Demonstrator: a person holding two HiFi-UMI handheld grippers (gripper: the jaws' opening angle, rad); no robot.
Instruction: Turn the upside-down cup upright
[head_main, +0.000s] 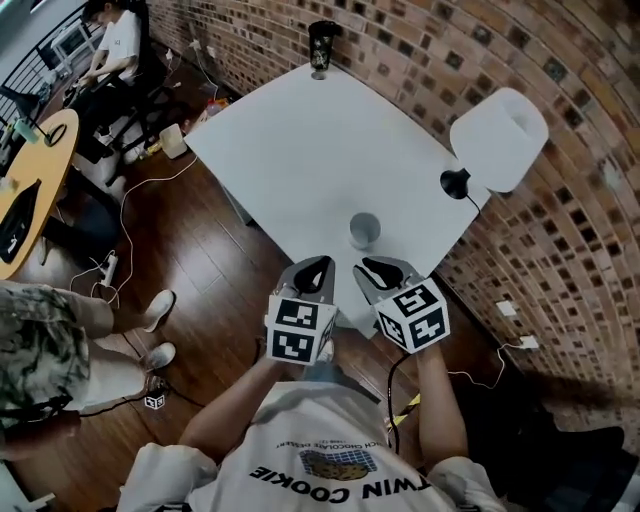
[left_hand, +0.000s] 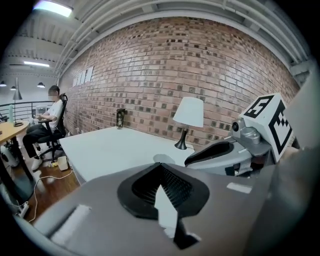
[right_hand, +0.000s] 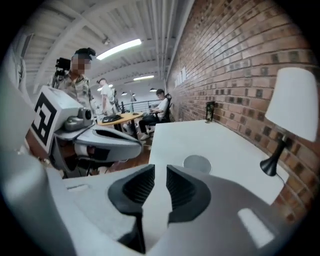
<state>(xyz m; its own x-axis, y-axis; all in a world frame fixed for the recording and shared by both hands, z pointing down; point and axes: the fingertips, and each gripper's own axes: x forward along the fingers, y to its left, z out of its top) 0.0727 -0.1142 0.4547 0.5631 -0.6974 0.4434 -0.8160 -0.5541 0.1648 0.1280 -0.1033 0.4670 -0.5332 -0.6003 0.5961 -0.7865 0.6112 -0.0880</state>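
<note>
Jaws of the right gripper (right_hand: 160, 172) stand slightly apart on nothing, and those of the left gripper (left_hand: 161, 169) meet at the tips, both short of the cup (head_main: 364, 230), which seemingly stands mouth-up on the table (head_main: 290, 150), leaving only withdrawal.

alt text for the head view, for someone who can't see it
Seen from above, a grey cup stands on a white table, just beyond the left claw and right claw, both empty and clear of it. A white lamp stands at the table's right corner, a dark tumbler at the far one.
</note>
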